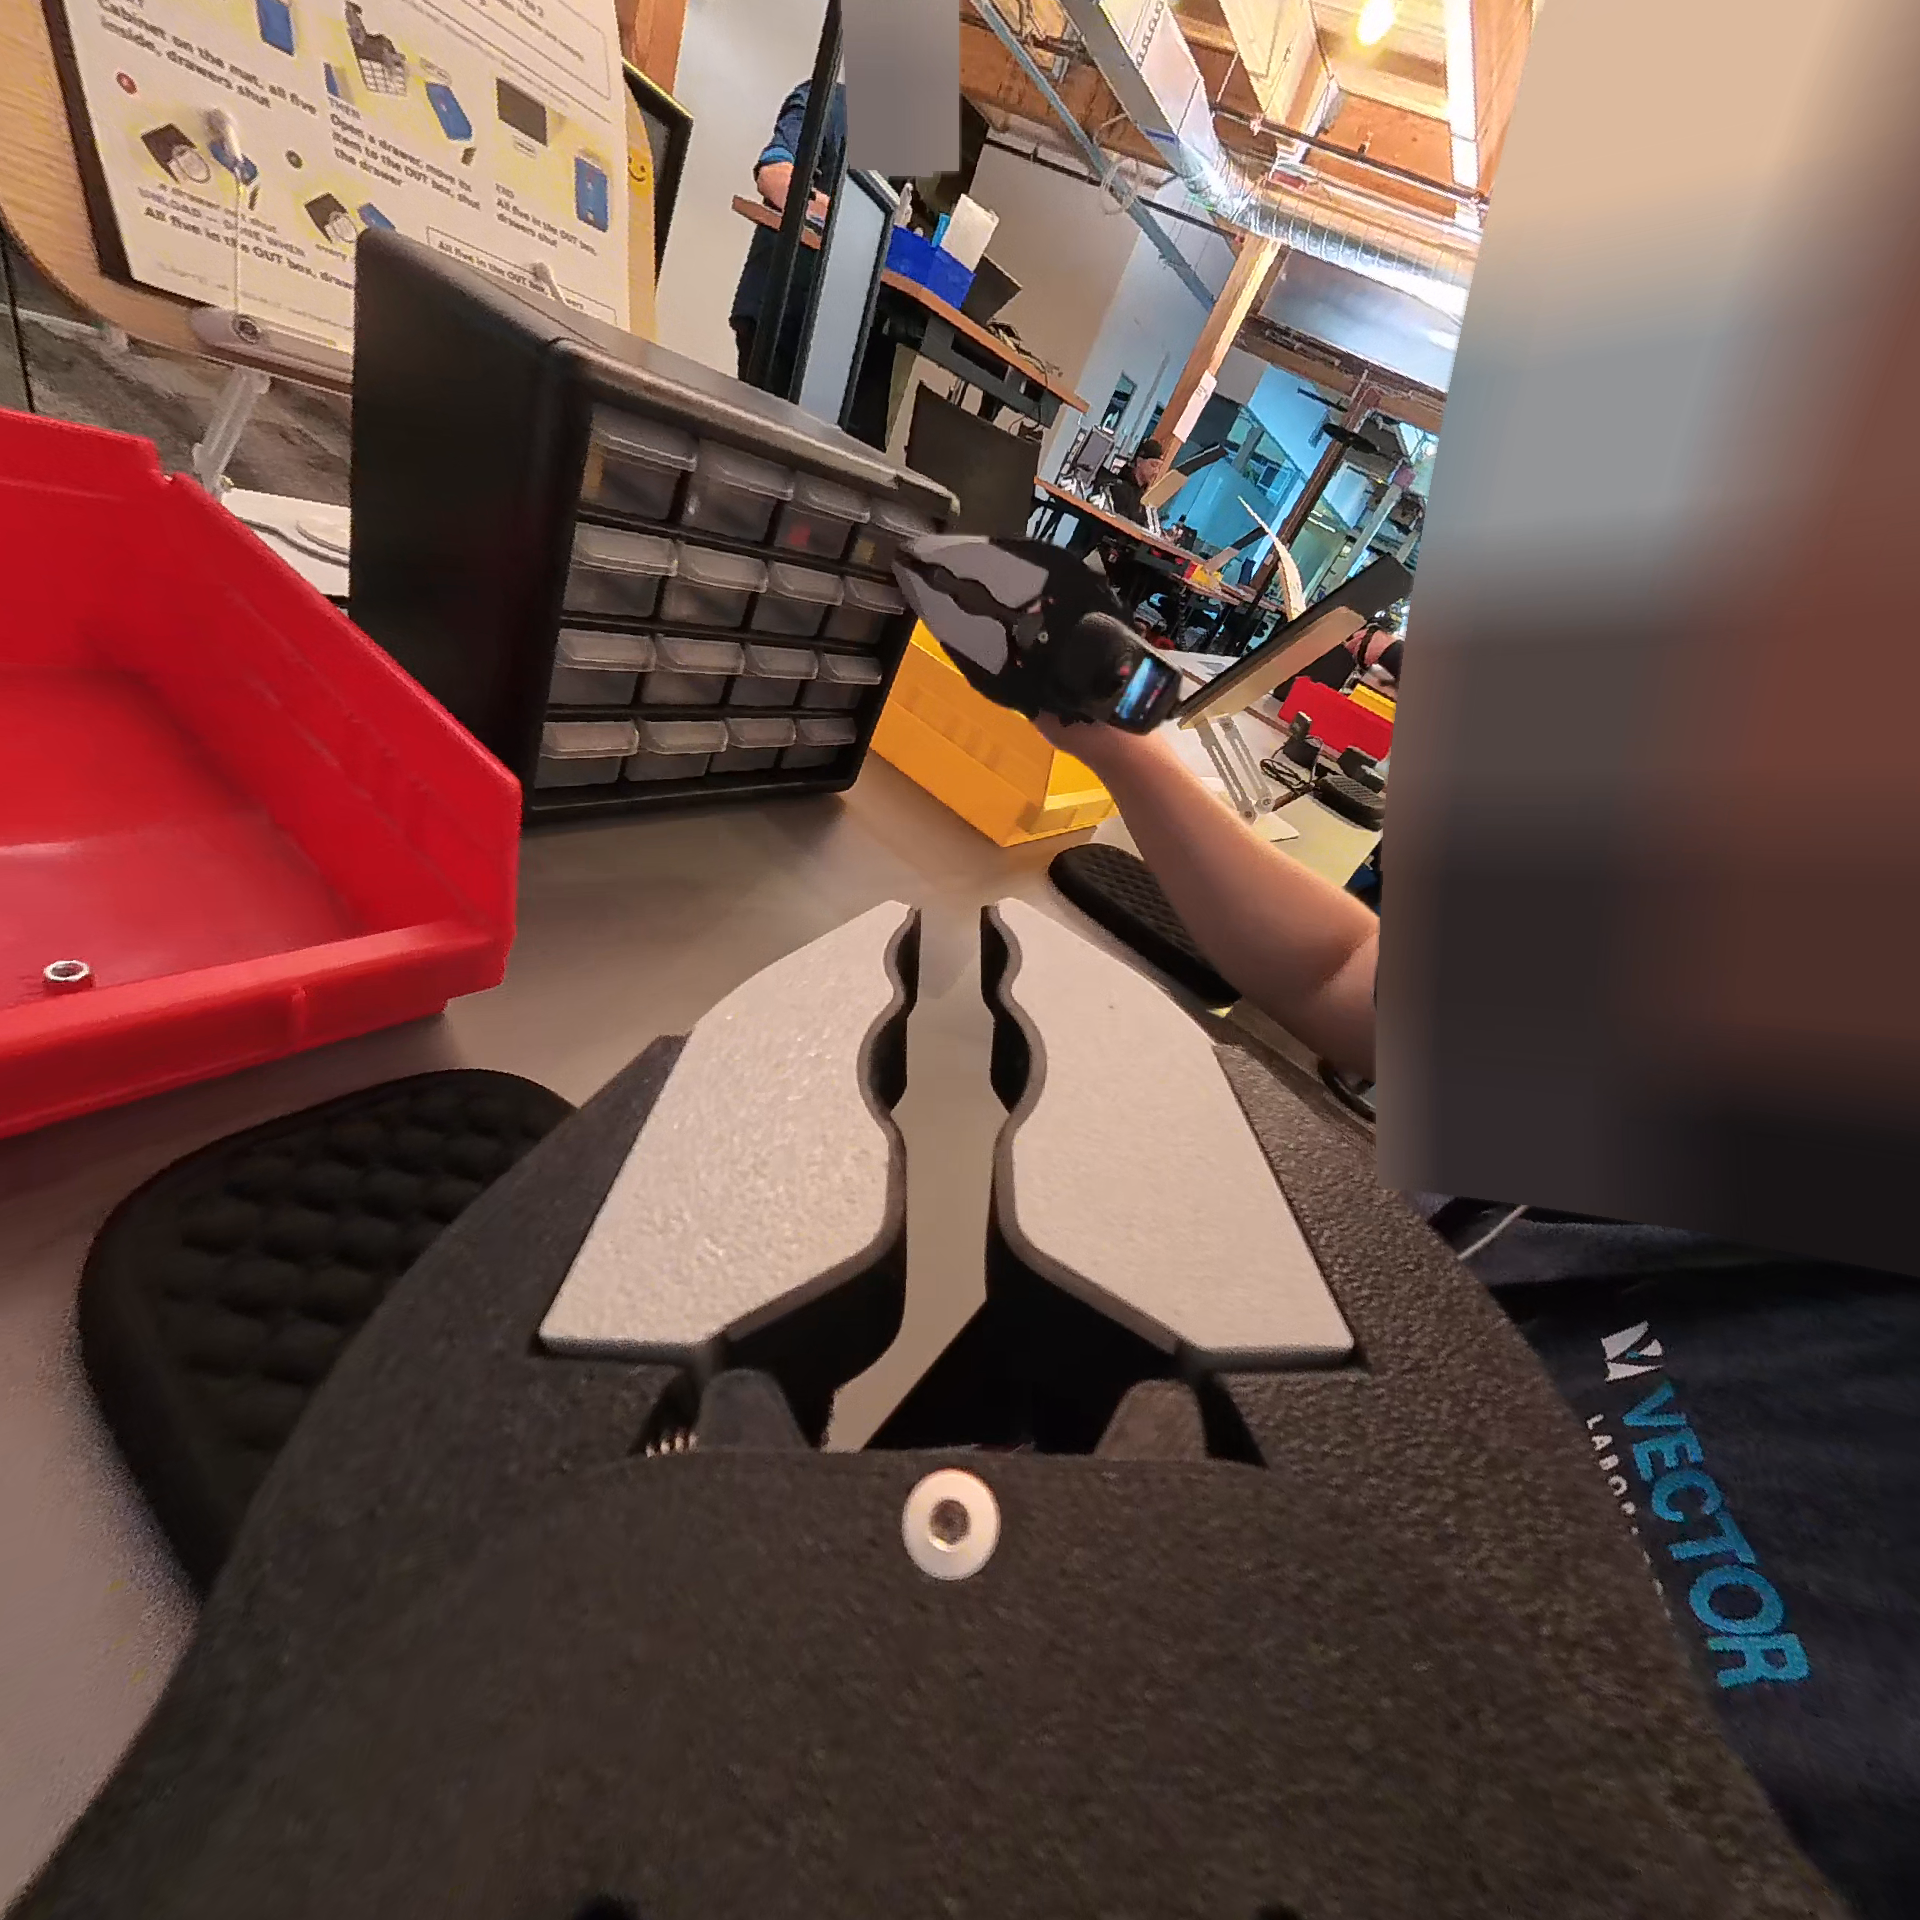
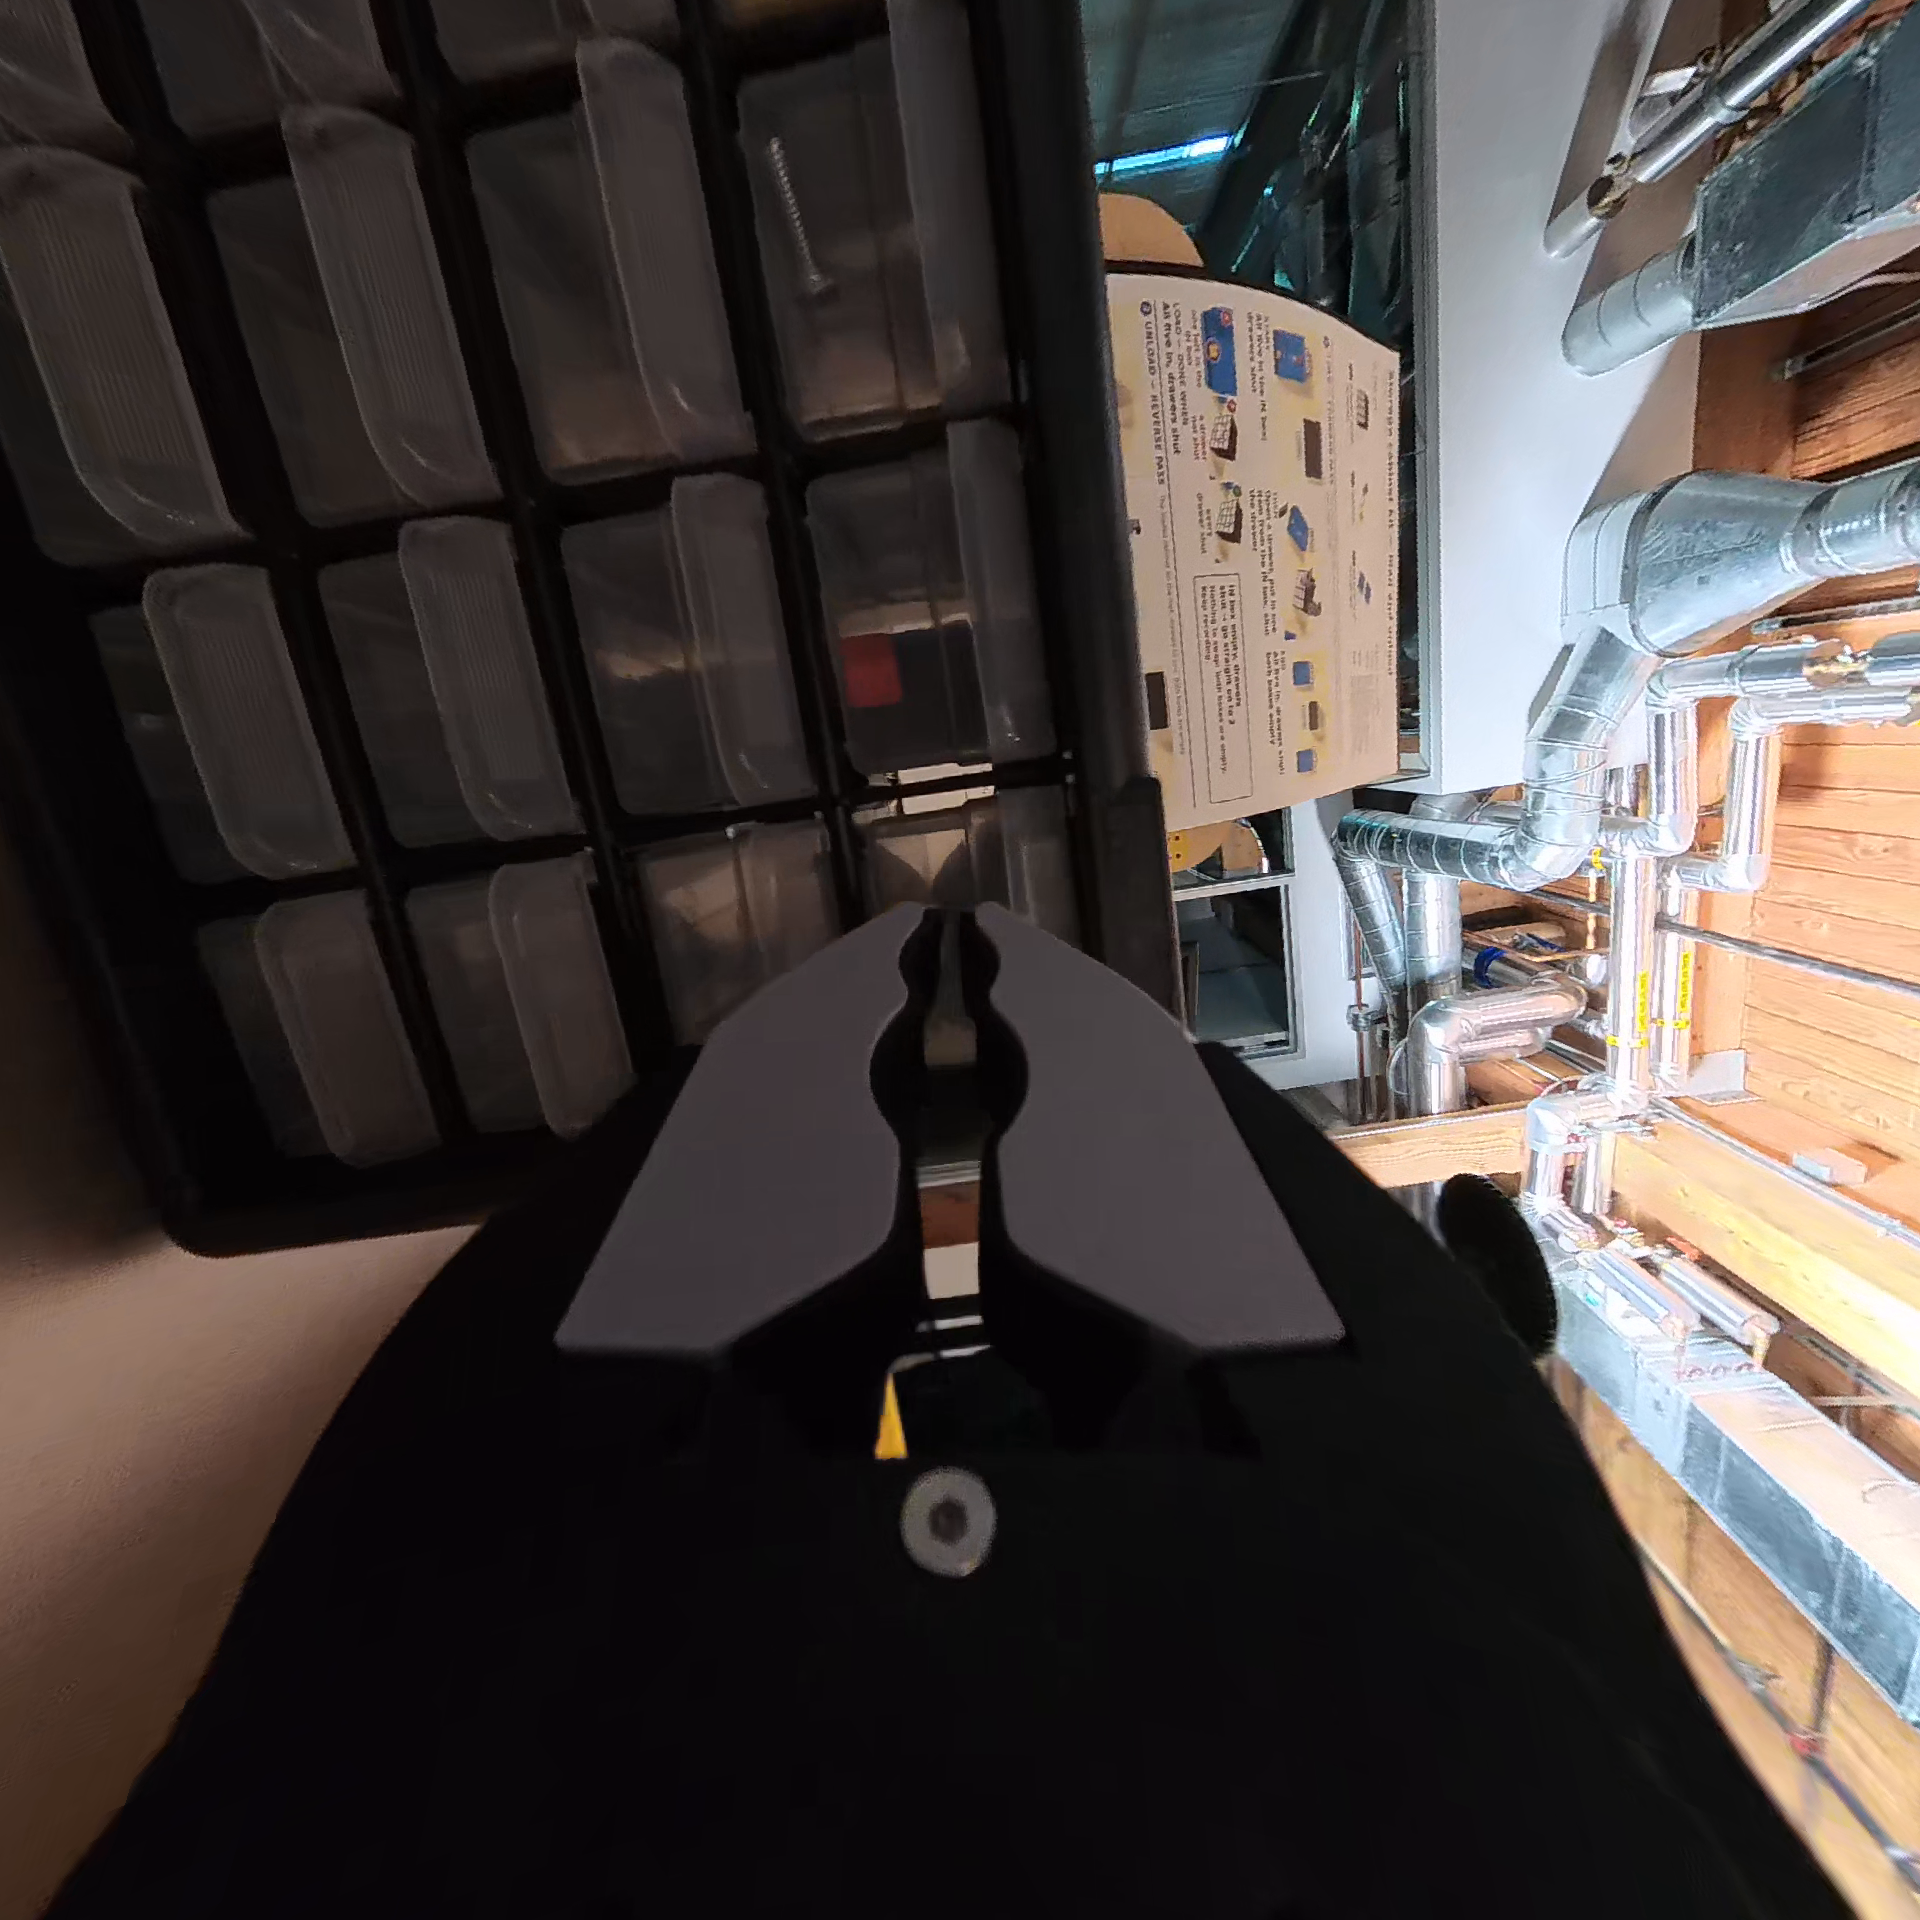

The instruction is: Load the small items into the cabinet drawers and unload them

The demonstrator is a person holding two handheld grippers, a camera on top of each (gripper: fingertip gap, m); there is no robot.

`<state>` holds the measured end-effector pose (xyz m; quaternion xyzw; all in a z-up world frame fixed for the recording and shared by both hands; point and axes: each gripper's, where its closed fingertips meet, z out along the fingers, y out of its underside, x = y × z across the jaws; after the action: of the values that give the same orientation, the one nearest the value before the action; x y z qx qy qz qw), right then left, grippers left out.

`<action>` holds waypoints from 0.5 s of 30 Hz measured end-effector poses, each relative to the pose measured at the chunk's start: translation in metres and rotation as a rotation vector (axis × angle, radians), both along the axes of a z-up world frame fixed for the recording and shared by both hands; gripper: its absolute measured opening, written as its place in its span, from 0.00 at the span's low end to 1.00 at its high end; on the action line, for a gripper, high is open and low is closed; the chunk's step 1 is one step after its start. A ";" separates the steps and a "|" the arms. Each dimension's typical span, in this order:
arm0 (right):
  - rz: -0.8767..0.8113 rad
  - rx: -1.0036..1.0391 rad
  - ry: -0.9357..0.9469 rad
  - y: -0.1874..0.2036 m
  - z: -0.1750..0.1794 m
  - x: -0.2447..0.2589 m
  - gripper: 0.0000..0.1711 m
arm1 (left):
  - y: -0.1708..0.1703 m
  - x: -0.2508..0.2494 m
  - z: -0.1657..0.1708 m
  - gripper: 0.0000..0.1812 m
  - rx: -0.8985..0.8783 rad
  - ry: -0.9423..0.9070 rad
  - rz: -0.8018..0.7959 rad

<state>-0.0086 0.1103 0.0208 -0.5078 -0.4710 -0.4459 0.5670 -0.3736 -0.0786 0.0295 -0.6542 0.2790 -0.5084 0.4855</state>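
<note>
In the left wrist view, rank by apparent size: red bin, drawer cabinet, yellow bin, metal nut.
1. red bin, though it sits nearest the camera, so its lead over the cabinet is unsure
2. drawer cabinet
3. yellow bin, partly hidden by the right gripper
4. metal nut

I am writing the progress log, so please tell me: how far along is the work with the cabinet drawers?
Done: a screw and a red item lie in closed drawers of the cabinet. In hand: the right hand-held gripper has its tips at a corner drawer; the left hand-held gripper is empty. Left: a nut lies in the red bin. Loading or unloading, I cannot tell.
</note>
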 end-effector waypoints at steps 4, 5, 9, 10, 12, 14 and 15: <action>0.050 -0.026 0.017 -0.011 -0.023 -0.009 0.07 | 0.006 -0.004 -0.002 0.06 -0.009 -0.005 0.008; 0.043 -0.025 -0.001 -0.009 -0.029 -0.008 0.09 | 0.007 -0.004 -0.003 0.06 -0.013 -0.004 0.007; -0.050 -0.011 -0.050 0.005 -0.036 0.004 0.12 | 0.010 -0.002 -0.003 0.06 -0.018 -0.006 -0.008; -0.070 0.023 -0.059 0.006 -0.032 0.006 0.09 | 0.010 -0.001 -0.003 0.06 -0.015 -0.006 -0.010; -0.086 0.055 -0.093 0.007 -0.028 0.006 0.07 | 0.010 0.000 -0.004 0.06 -0.014 0.000 -0.011; -0.085 0.075 -0.113 0.007 -0.029 0.005 0.06 | 0.009 0.002 -0.007 0.06 -0.027 0.003 -0.016; -0.084 0.084 -0.124 0.005 -0.029 0.005 0.06 | 0.009 0.002 -0.009 0.06 -0.035 0.004 -0.017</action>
<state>-0.0031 0.1155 -0.0083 -0.4744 -0.4646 -0.5190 0.5383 -0.3718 -0.0700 0.0208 -0.6612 0.2768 -0.5161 0.4689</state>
